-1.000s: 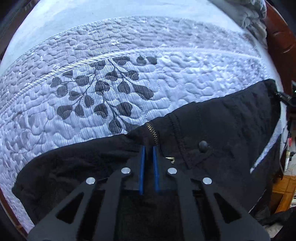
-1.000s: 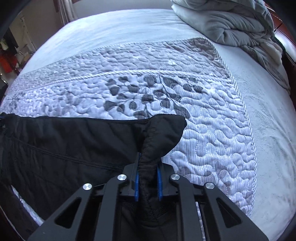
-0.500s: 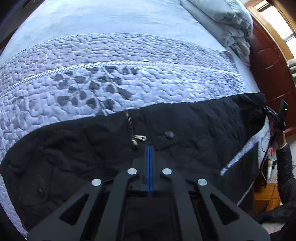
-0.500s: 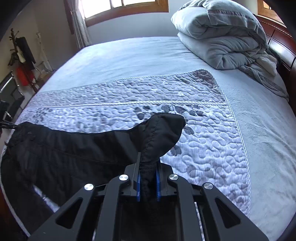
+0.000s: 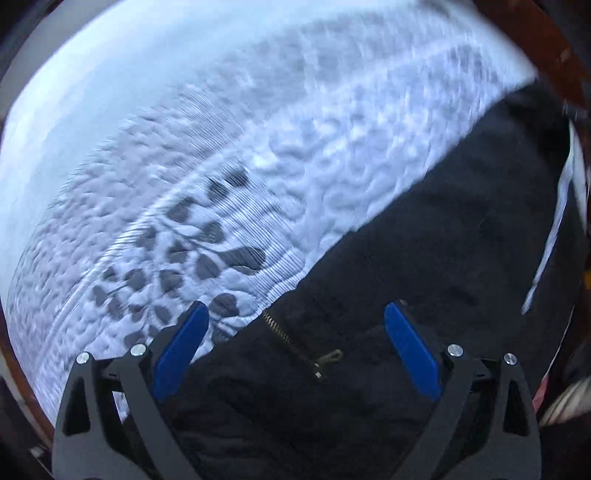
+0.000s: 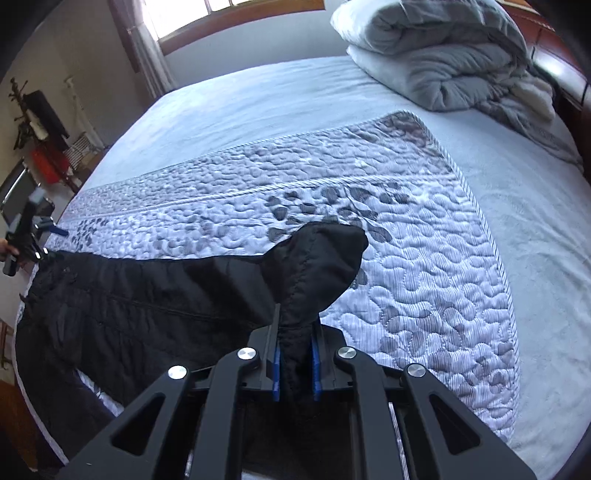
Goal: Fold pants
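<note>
The left hand-held gripper [image 5: 295, 343] has let go: half a second ago its blue pads were pressed together on the waistband, and now they stand spread wide over the brass zipper [image 5: 291, 341], holding nothing. The waist end of the black pants [image 6: 147, 295] is thus laid down on the quilted coverlet [image 6: 406, 258], near the bed's edge. The right hand-held gripper [image 6: 294, 363] still pinches a bunched end of a leg, raised off the bed [image 6: 258, 99]. The left view is smeared by motion, so probably that hand is swinging away. Beyond lie a rolled grey duvet [image 6: 443, 55] and a window [image 6: 221, 11].
</note>
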### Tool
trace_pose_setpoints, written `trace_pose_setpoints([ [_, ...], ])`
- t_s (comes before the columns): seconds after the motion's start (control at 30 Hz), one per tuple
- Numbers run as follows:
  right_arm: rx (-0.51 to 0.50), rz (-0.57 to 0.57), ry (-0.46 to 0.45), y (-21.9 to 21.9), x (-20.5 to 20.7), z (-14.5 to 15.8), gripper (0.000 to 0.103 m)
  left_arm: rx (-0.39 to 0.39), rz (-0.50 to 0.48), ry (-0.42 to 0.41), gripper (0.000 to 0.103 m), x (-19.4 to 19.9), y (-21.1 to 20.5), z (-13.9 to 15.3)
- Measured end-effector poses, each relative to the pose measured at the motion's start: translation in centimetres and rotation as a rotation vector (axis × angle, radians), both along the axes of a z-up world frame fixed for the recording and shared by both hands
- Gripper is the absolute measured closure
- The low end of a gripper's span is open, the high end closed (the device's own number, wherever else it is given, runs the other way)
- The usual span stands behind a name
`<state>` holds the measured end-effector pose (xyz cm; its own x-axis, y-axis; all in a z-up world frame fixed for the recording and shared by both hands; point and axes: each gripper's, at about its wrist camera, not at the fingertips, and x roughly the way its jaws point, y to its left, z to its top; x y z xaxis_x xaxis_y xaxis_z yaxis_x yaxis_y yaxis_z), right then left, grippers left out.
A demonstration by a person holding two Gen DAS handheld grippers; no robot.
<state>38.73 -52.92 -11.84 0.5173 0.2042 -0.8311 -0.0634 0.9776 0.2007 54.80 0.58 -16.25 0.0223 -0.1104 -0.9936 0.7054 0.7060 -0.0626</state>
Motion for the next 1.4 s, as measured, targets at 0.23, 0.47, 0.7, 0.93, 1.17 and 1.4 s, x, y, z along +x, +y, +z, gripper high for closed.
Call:
trace_pose_setpoints([
  [0.23, 0.002, -0.006, 0.006, -0.8, 0.0, -1.1, 0.091, -0.009, -0.033, 0.169, 0.016, 0.4, -0.4, -4.1],
  [0.47, 0.024, -0.031, 0.005, -0.9, -0.1, -1.2, 0.090, -0.003, -0.020, 0.178, 0.080, -0.1, 2.0, -2.1],
  [0.7, 0.032, -0.039, -0.008, -0.7, -1.0, -0.5, 0.090, -0.053, -0.036, 0.020, 0.088, -5.1, 3.2, 1.6],
  [0.93, 0.033, -0.023, -0.089, 0.0, -3.5, 2.6, 0.090, -0.117, 0.018, -0.157, 0.088, -12.6, 5.1, 7.5],
  [1.17, 0.078, -0.062, -0.211, 0.0, -8.0, 5.8, 0.090, -0.178, 0.075, -0.298, 0.088, -20.2, 5.3, 11.7],
  [1.4, 0.105, -0.100, -0.315, -0.1, -15.7, 8.2, 0.090, -0.248, 0.159, -0.331, 0.088, -28.5, 7.0, 13.3],
])
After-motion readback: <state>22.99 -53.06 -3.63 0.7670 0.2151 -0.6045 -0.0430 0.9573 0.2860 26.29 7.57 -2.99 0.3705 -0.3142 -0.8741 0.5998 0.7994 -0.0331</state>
